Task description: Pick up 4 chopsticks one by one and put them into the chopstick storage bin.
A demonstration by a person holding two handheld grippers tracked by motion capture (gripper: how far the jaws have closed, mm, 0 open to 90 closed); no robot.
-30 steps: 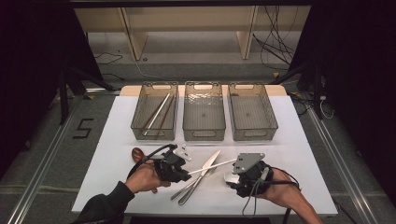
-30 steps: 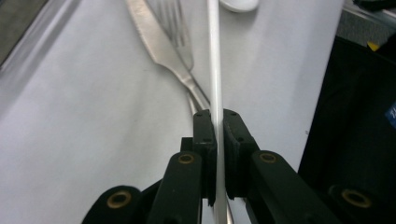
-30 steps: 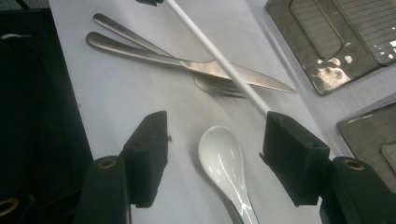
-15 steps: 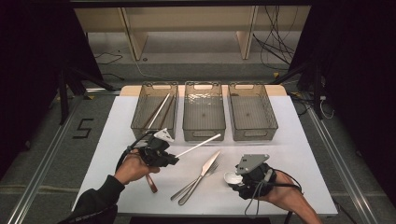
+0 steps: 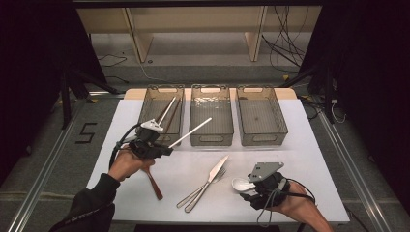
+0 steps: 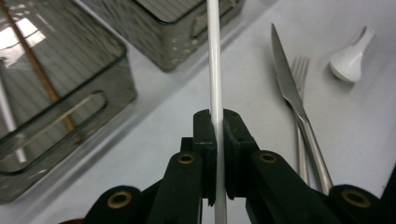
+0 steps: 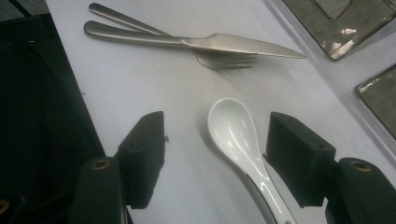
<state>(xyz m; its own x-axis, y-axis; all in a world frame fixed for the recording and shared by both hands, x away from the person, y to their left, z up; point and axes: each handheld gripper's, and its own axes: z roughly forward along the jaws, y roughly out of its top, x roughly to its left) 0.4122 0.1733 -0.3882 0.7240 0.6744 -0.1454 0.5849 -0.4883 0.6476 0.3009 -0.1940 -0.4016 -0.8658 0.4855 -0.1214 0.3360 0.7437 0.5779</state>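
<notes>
My left gripper [image 5: 169, 146] [image 6: 216, 116] is shut on a thin white chopstick [image 5: 193, 130] [image 6: 215, 70]. It holds the stick in the air in front of the left bin [image 5: 145, 126], and the stick's tip reaches toward the middle bin [image 5: 211, 140]. The left bin holds a brown chopstick [image 6: 42, 79] and a white one [image 5: 167, 110]. My right gripper [image 5: 246, 189] [image 7: 217, 135] is open low over the table, with a white ceramic spoon [image 5: 239, 184] [image 7: 238, 135] lying between its jaws.
A knife [image 5: 212, 176] [image 7: 243, 44] and a fork [image 5: 200, 191] [image 7: 224, 60] lie crossed at mid-table. A brown wooden utensil [image 5: 154, 183] lies by the left hand. The right bin [image 5: 244, 140] stands at the back. The table's front edge is close to the right hand.
The left gripper has lifted the white chopstick away from the knife and fork and carried it left and back toward the left bin. The right gripper has stayed by the spoon.
</notes>
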